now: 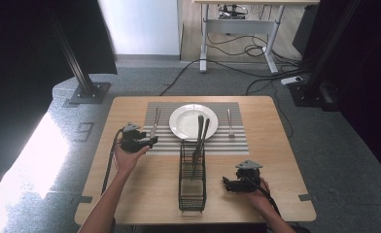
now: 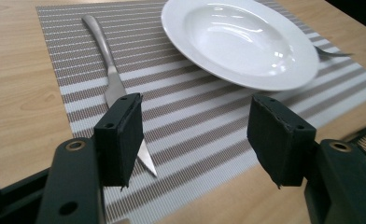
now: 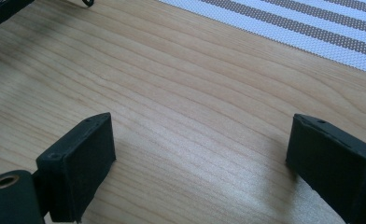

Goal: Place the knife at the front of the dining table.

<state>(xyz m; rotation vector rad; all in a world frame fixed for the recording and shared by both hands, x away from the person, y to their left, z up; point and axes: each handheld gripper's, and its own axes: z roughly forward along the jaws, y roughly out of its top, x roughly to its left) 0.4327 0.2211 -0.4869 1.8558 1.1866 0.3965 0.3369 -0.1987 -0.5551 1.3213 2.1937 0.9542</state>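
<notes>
Steel table knife (image 2: 110,77) is lying flat on the striped woven placemat (image 2: 190,116), just left of the white round plate (image 2: 239,39), blade tip pointing toward the person, handle away, long axis running front to back. Left gripper (image 2: 195,135) is hovering over the blade end, jaws spread, pinching nothing. Right gripper (image 3: 200,163) is idling spread over bare wooden table (image 3: 172,93). Risk: a jaw dipping could be nudging the blade askew.

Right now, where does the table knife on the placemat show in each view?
High view: knife lies on the striped placemat, left of the white plate, by the left gripper.
Left gripper view: knife runs from upper left down behind the left jaw.
Right gripper view: not in it.
Shared landmark: the placemat.
</notes>
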